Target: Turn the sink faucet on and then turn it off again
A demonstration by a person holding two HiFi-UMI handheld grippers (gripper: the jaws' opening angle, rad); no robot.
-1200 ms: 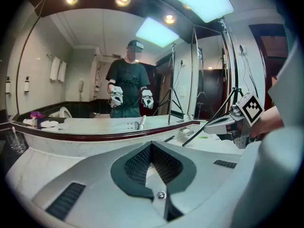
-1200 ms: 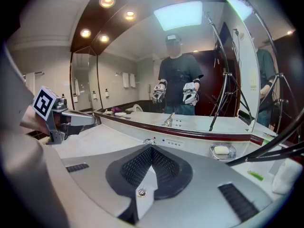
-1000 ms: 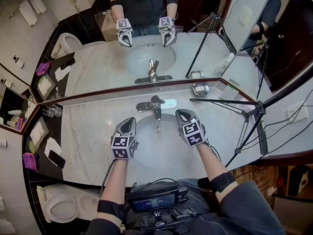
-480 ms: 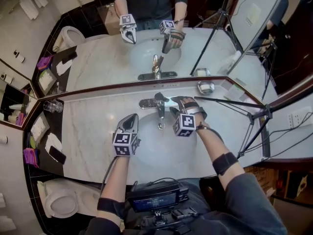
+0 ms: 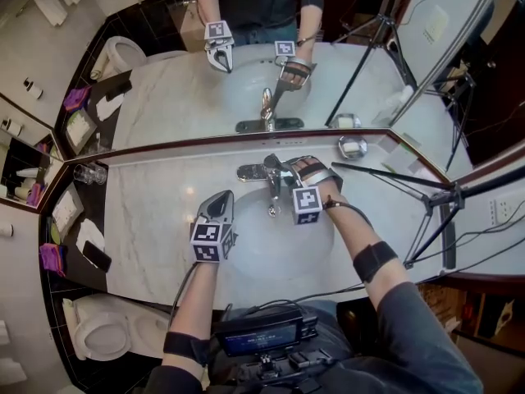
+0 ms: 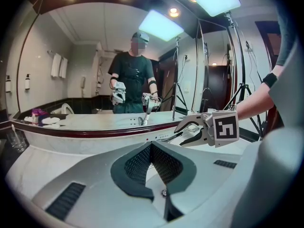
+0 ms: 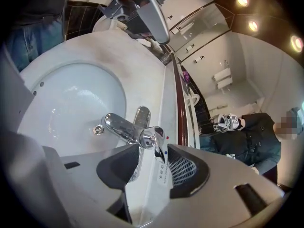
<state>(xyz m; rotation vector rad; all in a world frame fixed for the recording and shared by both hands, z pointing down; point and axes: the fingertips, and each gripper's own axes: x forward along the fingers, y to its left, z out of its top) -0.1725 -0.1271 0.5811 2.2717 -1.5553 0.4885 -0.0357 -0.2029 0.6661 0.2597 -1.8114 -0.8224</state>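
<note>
My right gripper (image 7: 153,165) is open, its jaws having just been closing a little. The chrome lever handle (image 7: 156,141) stands between the pads, which do not clearly press on it. Its chrome spout (image 7: 118,126) reaches over the white oval basin (image 7: 61,103). My left gripper (image 6: 151,146) hangs closed and empty over the basin's left rim.

Pale marble counter (image 5: 148,220) below a wide mirror (image 5: 164,97). Metal soap dish (image 5: 353,147) on the back edge, right of centre. Clear glasses (image 5: 89,173) at the far left, against the mirror. On the dark left end: black phone (image 5: 97,256), white folded cloth (image 5: 89,236), purple packet (image 5: 51,263). Black tripod (image 5: 449,236) stands at right. White toilet (image 5: 102,339) at lower left.
</note>
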